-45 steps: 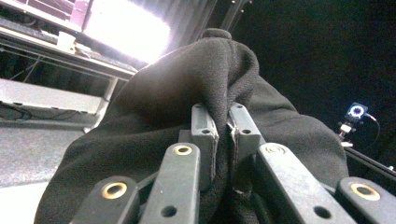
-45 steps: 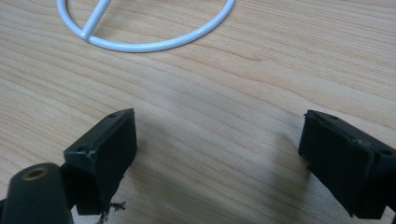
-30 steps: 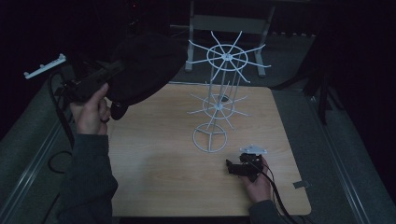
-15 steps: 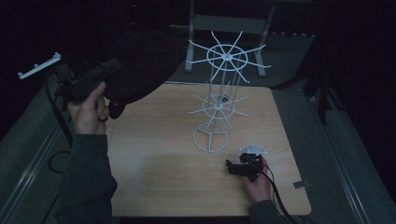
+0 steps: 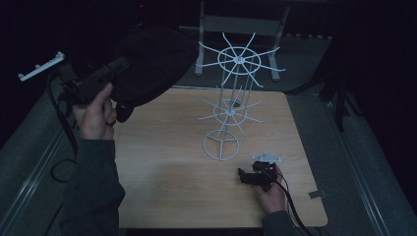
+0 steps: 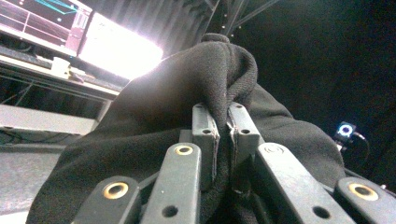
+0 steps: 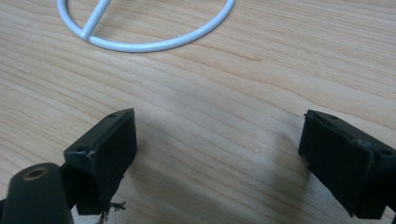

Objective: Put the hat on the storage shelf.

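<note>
Black cloth hat (image 6: 196,107) pinched between left gripper (image 6: 223,122) jaws; right gripper (image 7: 217,154) jaws apart.

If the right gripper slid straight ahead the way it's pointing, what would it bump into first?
Probably the round base ring of the white wire rack. The right gripper has open jaws with bare wooden table ahead, then the ring; depth is hard to judge.

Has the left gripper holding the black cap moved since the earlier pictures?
No. The left gripper keeps the black cap raised left of the white wire rack, above the table's far-left corner.
</note>
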